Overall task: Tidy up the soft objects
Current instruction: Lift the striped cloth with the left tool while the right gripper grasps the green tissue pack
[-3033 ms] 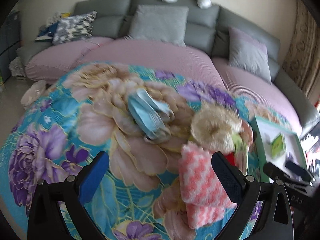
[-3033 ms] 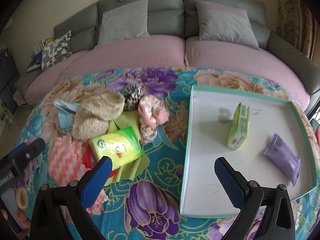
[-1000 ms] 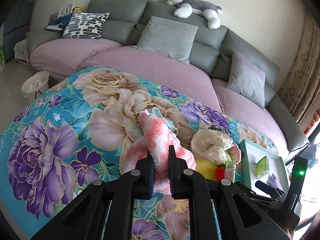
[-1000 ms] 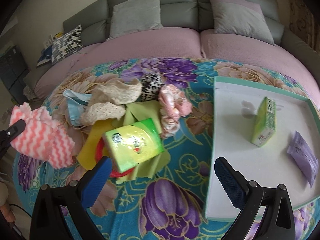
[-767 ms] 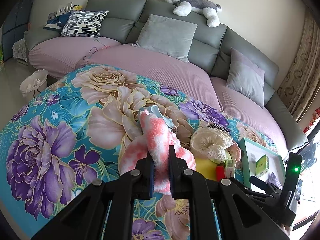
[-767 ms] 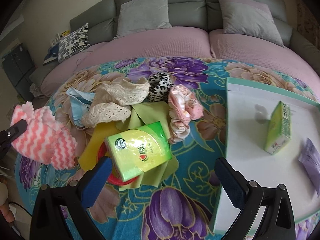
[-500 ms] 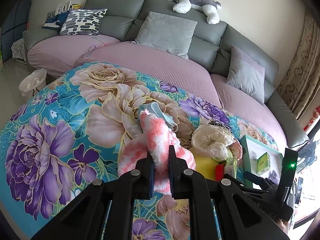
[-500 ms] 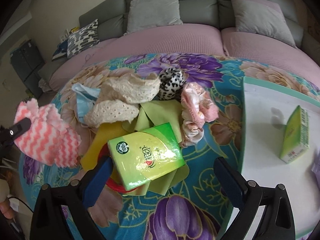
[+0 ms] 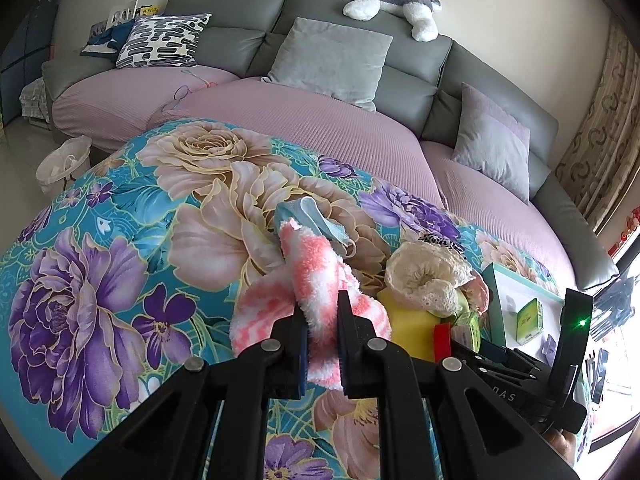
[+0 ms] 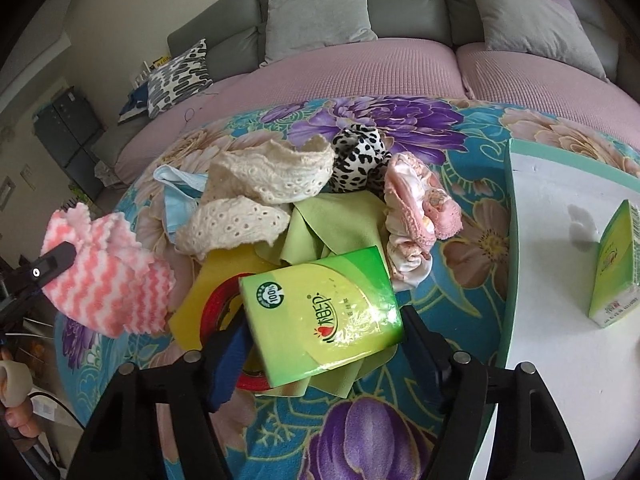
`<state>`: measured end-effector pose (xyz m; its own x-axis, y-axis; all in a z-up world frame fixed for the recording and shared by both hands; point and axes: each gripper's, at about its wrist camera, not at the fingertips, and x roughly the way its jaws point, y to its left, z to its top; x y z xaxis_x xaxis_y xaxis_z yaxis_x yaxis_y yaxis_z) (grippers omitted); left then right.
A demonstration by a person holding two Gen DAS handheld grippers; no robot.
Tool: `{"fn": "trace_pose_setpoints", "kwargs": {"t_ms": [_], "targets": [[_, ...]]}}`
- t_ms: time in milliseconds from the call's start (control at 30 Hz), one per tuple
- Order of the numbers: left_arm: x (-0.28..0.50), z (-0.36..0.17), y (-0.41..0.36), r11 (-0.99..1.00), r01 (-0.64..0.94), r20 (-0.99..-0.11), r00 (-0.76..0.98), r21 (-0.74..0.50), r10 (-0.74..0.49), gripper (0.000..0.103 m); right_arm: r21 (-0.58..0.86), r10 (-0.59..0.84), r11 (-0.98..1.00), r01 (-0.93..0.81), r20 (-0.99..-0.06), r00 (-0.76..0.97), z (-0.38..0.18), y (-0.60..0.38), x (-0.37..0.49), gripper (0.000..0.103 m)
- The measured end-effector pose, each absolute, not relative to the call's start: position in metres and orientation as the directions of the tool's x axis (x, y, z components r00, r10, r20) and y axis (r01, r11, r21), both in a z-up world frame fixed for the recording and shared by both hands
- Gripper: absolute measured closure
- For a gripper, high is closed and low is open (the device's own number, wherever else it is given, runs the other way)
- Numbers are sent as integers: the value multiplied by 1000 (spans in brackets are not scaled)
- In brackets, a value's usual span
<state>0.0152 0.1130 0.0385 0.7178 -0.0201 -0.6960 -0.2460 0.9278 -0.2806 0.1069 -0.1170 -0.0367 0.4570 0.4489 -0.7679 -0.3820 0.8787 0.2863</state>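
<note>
My left gripper [image 9: 322, 312] is shut on a pink-and-white zigzag cloth [image 9: 316, 268], which it holds above the floral table cover; the same cloth [image 10: 108, 276] shows at the left of the right wrist view. My right gripper [image 10: 324, 332] is low over the pile and its jaws are closing, one on each side of a green tissue pack [image 10: 320, 304]. The pads stand close beside the pack, which looks unsqueezed. The pack lies on a green cloth [image 10: 332, 224], a yellow cloth [image 10: 208, 280] and a red ring [image 10: 212, 308].
Behind the pack lie cream lace [image 10: 260, 188], a blue mask [image 10: 176, 192], a leopard scrunchie [image 10: 356, 156] and a pink cloth [image 10: 416, 208]. The white tray [image 10: 506, 240] at the right holds a small green box [image 10: 614, 268]. A sofa [image 9: 320, 132] curves behind; a waste basket [image 9: 64, 164] stands on the floor.
My right gripper has dropped toward the pile and its jaws have narrowed around the green tissue pack. The left gripper keeps the pink-and-white cloth raised and has barely moved.
</note>
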Motion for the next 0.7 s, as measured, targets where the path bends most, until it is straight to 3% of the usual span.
{"fn": "trace_pose_setpoints", "kwargs": {"t_ms": [700], "targets": [[10, 66, 87, 954, -151, -592, 805, -260, -34, 91, 324, 468, 882, -341, -684, 560, 2, -153, 93, 30]]}}
